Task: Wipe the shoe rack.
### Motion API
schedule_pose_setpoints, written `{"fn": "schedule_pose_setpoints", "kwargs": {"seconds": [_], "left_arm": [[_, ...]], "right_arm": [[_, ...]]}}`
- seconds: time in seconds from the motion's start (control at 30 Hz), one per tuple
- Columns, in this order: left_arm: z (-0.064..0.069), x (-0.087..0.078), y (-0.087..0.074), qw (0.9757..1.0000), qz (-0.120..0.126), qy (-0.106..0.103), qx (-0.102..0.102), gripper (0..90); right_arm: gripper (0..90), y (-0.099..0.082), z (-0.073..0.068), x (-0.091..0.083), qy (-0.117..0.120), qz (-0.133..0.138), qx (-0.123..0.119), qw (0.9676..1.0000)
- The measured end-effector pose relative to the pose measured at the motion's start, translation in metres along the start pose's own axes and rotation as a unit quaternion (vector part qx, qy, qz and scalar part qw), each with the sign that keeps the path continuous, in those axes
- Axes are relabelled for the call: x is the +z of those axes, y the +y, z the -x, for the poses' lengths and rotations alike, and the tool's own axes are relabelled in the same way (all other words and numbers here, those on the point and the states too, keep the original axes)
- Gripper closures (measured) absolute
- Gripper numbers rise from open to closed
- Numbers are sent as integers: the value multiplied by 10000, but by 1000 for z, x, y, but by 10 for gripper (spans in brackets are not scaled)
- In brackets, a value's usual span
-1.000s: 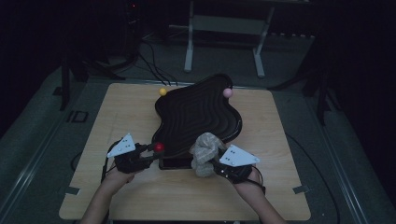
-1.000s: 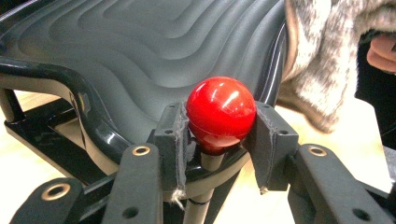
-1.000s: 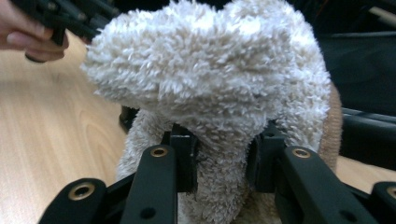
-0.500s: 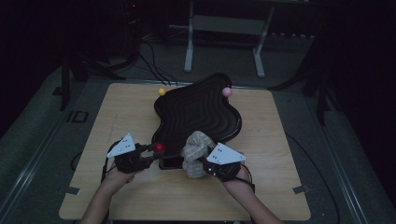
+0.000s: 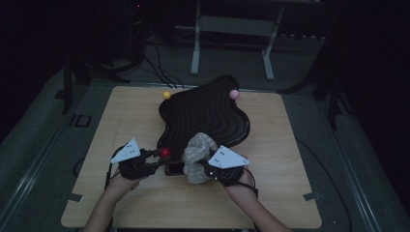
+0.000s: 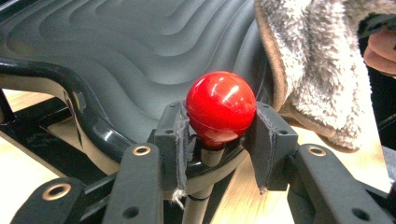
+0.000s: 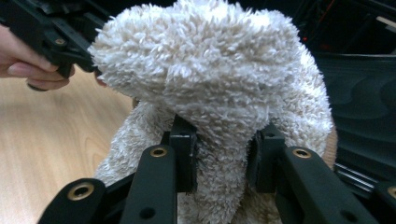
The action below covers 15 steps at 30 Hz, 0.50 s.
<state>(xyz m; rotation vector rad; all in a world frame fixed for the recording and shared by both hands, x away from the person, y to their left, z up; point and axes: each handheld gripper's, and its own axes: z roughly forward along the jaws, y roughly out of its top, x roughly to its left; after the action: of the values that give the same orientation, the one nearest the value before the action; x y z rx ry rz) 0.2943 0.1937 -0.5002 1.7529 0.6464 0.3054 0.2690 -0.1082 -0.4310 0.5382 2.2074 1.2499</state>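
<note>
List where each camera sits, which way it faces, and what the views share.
High view: above the person's side, facing forward and down on the table; both forearms and tongs show.
Left gripper view: on the left tongs, along jaws clamping the red ball before the black wavy tray.
Right gripper view: on the right tongs, along jaws pinching the fluffy cloth.
All three share cloth and tray.

free: bare desk [image 5: 300,193] right and near edge | blocked: black wavy tray [image 5: 203,116] mid-desk, fluffy cloth [image 5: 197,154] at its near rim, red knob [image 5: 165,153] beside
</note>
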Motion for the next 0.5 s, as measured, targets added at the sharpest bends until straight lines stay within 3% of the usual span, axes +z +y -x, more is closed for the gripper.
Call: {"fn": "schedule_pose_setpoints", "kwargs": {"seconds": [0.1, 0.17, 0.27, 0.4, 0.5], "left_arm": [[0, 1, -1, 10000, 19, 4, -1, 598], [0, 1, 0, 10000, -22, 22, 26, 599], [1, 0, -1, 10000, -5, 24, 4, 600], [0, 0, -1, 10000, -16, 16, 18, 603], [0, 0, -1, 10000, -45, 25, 5, 606]], "right_arm": [[682, -13, -5, 14, 155, -144, 55, 9998], [681, -19, -12, 22, 238, -303, -60, 9992], [681, -13, -15, 21, 361, -299, -91, 9989], [681, -3, -16, 14, 241, -79, -283, 9993], [683, -14, -16, 25, 254, -219, -207, 9992]]}}
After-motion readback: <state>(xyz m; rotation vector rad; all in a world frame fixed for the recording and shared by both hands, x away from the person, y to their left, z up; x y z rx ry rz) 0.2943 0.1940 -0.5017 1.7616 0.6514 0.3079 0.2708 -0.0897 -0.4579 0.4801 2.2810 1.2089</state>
